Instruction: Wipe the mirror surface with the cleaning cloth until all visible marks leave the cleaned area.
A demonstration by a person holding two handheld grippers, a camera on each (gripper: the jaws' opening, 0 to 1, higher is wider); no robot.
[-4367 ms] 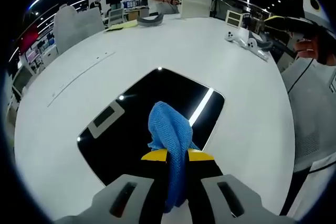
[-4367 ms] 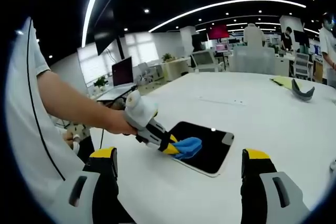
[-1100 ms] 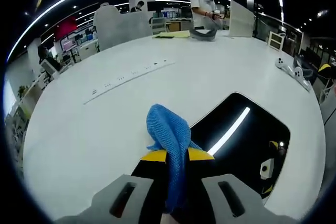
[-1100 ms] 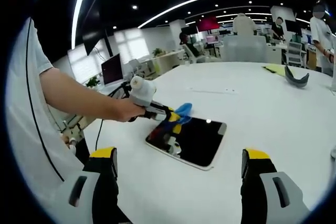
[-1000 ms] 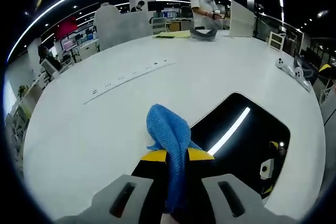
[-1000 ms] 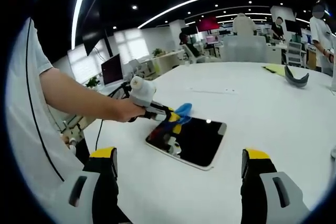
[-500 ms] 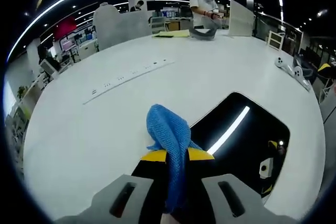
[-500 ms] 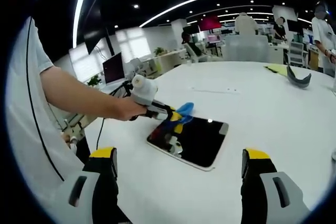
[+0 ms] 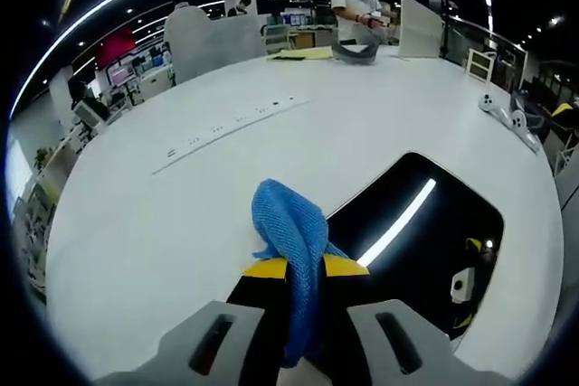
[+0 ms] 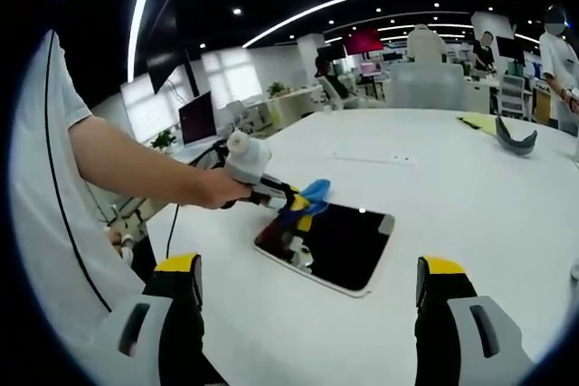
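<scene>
Left gripper view: a white round table (image 9: 181, 214) is seen, with a person (image 9: 355, 2) standing at its far edge. The dark mirror (image 9: 425, 241) lies flat, reflecting a ceiling light strip. The left gripper (image 9: 303, 268) is clamped on the blue cleaning cloth (image 9: 291, 228), little changed since earlier; the right gripper (image 10: 308, 291) is held spread apart.

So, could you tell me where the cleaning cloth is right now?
The blue cleaning cloth is clamped in the left gripper, held at the near-left edge of the mirror on the white table.
</scene>
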